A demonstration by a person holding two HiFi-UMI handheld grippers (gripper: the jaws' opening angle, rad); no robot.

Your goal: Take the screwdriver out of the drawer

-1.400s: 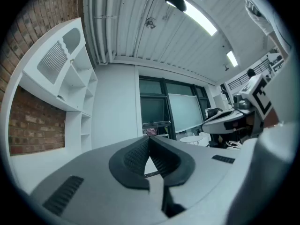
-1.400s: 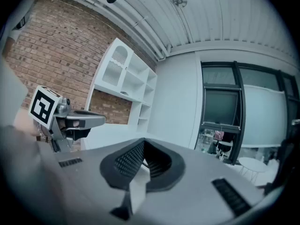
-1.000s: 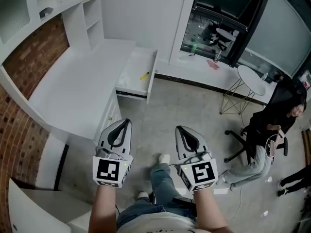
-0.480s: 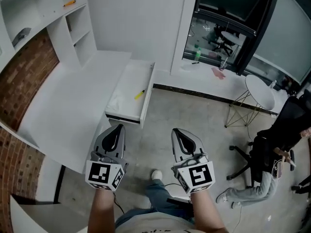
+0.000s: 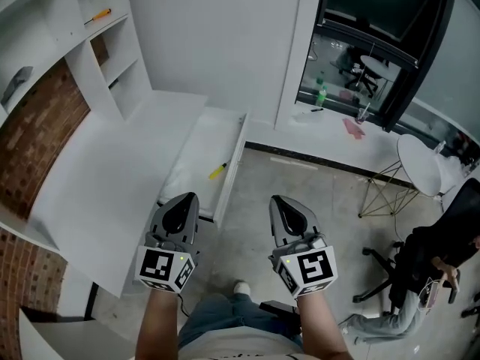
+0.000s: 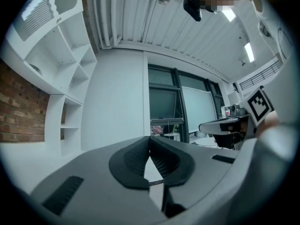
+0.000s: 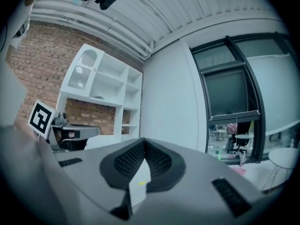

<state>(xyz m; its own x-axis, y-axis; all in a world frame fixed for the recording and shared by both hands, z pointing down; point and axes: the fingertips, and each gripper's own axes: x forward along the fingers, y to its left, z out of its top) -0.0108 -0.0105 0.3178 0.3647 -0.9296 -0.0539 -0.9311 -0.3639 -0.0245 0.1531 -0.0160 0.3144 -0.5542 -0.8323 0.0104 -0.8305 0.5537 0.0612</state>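
A yellow-handled screwdriver (image 5: 218, 171) lies in the open white drawer (image 5: 202, 137), which is pulled out from the desk in the head view. Both grippers are held level over the concrete floor, short of the drawer's near end. My left gripper (image 5: 184, 202) is just below the drawer's front corner, with its jaws shut and nothing in them; its tips (image 6: 150, 138) meet in the left gripper view. My right gripper (image 5: 284, 203) is to the right of the drawer, also shut and empty, its tips (image 7: 143, 141) touching.
A white desk (image 5: 97, 178) runs along the left under white shelves; an orange-handled tool (image 5: 97, 16) lies on a high shelf. A brick wall (image 5: 37, 133) backs the desk. A round white table (image 5: 420, 163) and a seated person (image 5: 435, 265) are at the right.
The whole view has moved forward: the drawer and screwdriver now lie closer to both grippers. The grippers stay side by side and shut. The seated person has slid toward the right edge.
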